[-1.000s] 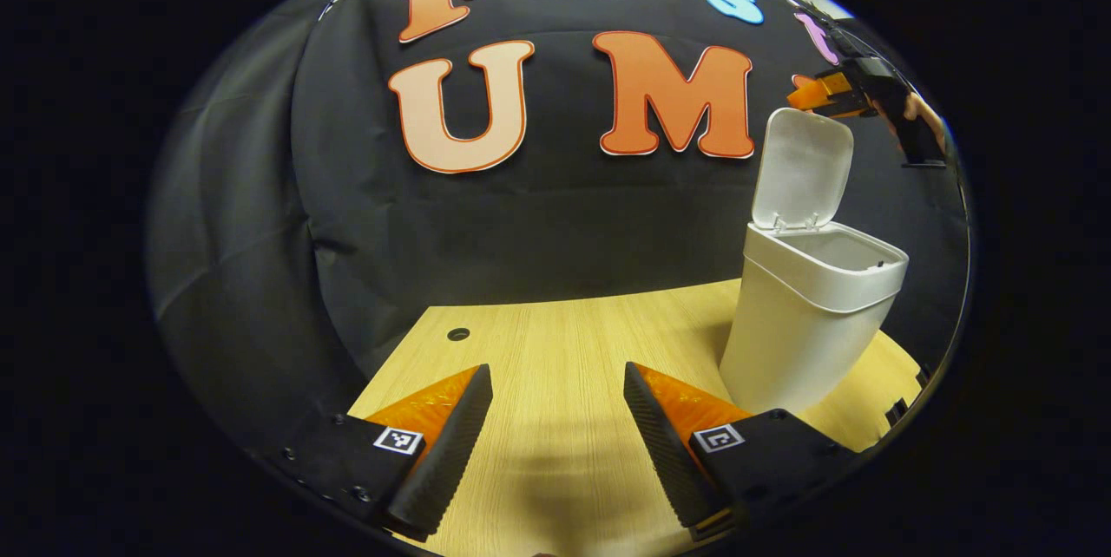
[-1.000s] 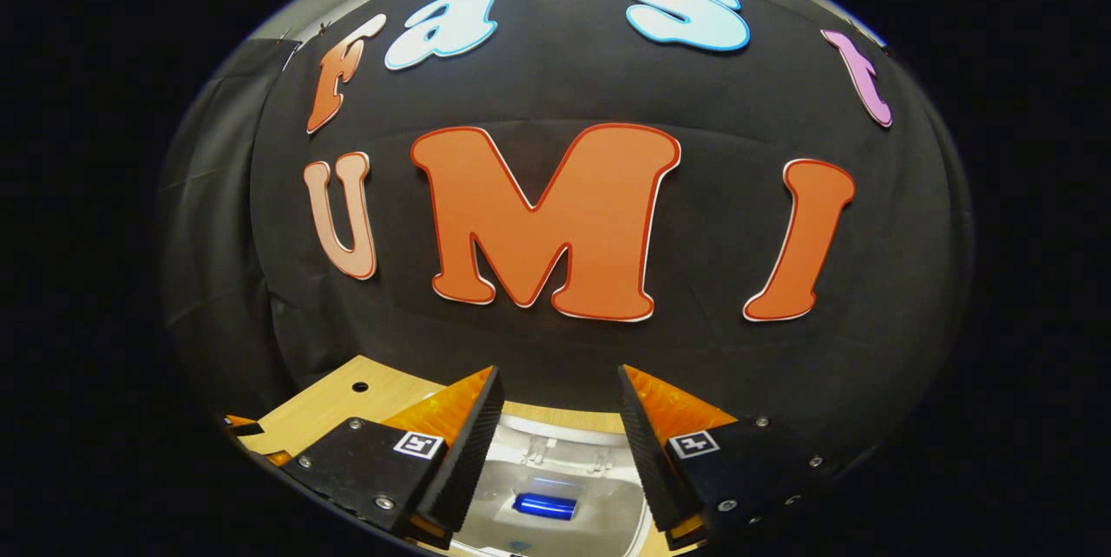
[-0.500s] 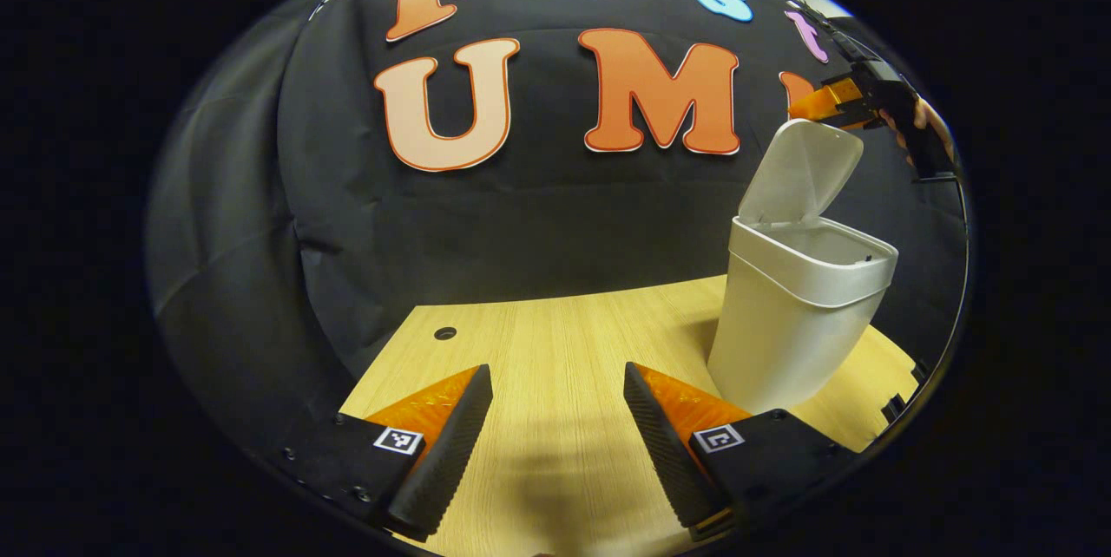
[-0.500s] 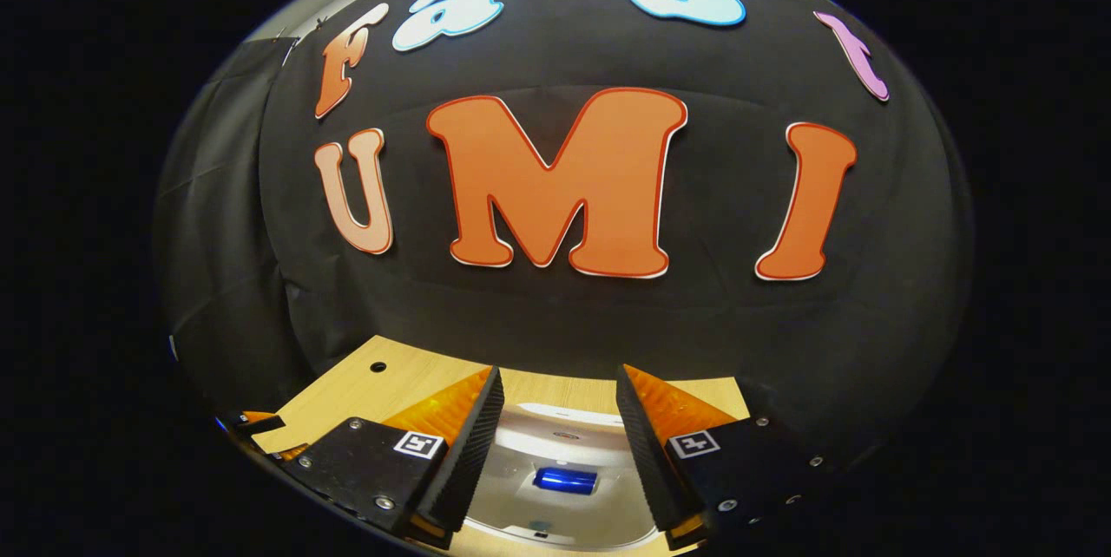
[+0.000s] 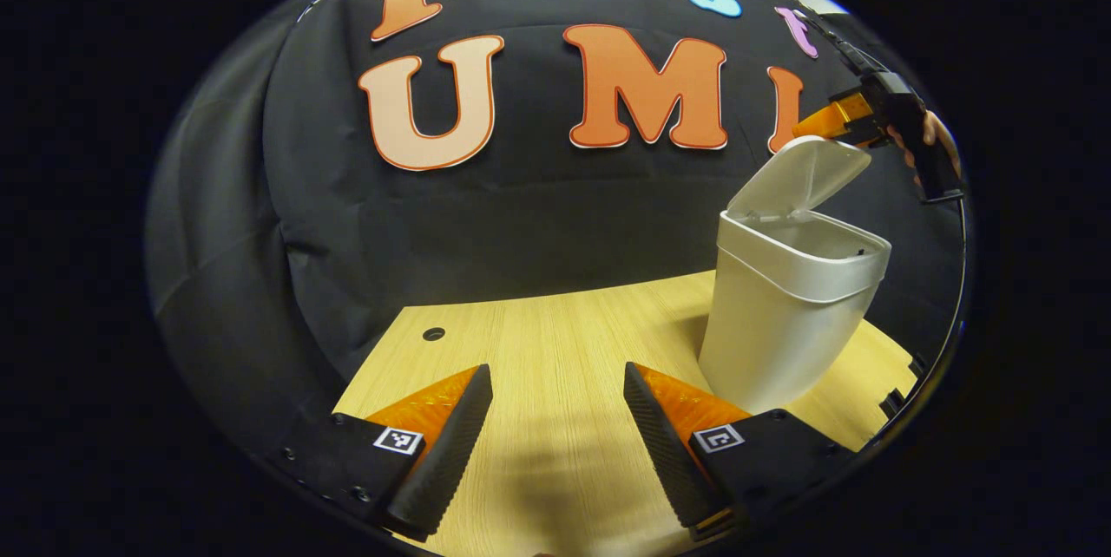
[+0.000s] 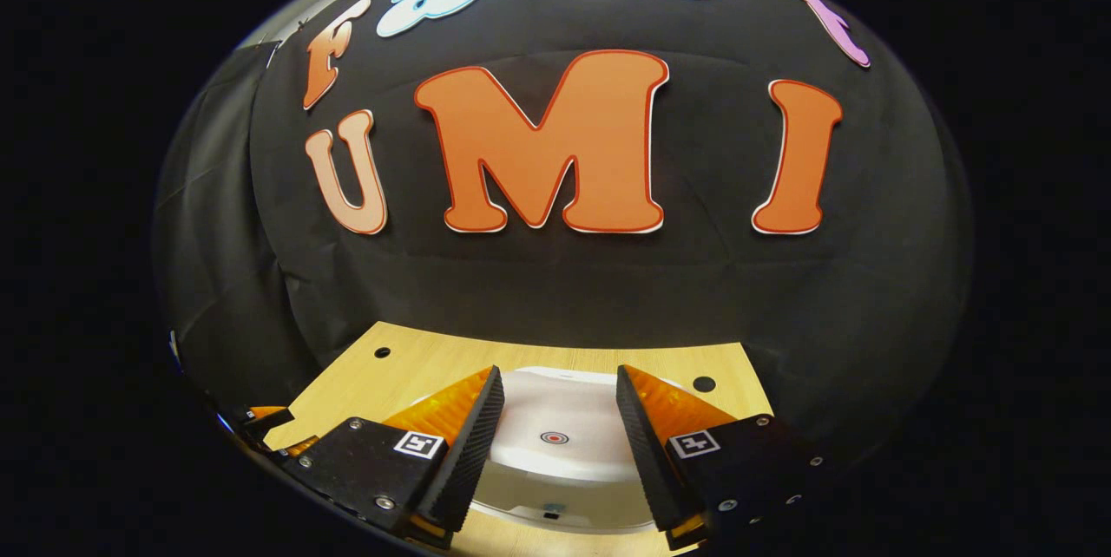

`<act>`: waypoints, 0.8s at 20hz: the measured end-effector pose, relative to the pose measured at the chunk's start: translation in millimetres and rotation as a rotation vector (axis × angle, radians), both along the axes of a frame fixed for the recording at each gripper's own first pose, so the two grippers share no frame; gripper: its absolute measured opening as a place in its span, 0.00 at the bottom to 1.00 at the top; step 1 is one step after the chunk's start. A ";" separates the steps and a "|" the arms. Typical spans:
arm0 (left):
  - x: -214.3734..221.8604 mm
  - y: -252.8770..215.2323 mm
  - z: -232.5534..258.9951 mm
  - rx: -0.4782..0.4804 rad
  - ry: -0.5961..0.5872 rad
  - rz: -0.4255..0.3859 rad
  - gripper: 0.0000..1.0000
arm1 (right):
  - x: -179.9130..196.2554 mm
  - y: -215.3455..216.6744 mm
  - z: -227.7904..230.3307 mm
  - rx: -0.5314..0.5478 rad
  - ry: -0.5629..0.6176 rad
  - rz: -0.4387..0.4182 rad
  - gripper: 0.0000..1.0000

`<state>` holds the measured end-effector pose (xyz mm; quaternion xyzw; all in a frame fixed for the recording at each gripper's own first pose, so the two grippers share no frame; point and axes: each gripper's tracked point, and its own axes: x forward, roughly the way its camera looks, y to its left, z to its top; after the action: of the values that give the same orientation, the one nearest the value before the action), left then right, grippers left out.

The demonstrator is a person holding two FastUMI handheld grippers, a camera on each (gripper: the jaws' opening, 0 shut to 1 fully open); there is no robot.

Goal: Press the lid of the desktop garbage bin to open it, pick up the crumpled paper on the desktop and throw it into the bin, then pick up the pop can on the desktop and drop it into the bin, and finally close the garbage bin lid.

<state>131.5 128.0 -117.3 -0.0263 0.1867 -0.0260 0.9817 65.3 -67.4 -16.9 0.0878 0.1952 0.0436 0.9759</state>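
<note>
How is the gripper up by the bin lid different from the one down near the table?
The right gripper is high up, at the top edge of the half-open lid of the bin; the left gripper sits low over the wooden table, beside the bin. The right gripper points down at the lid; the left gripper points across the table. Both have fingers spread apart and hold nothing.
</note>
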 end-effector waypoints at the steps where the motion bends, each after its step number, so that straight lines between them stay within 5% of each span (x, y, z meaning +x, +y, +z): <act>1: 0.1 -0.8 -0.1 -0.001 0.000 -0.002 0.97 | -1.1 -1.6 -3.1 0.001 0.006 -0.009 0.80; 16: -5.5 -10.5 -3.5 -0.001 0.007 -0.042 0.97 | -27.9 9.6 -53.9 -0.024 0.096 -0.038 0.78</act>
<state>126.0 117.5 -120.8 -0.0231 0.1904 -0.0468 0.9803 37.3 -57.8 -70.8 0.0816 0.2406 0.0183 0.9670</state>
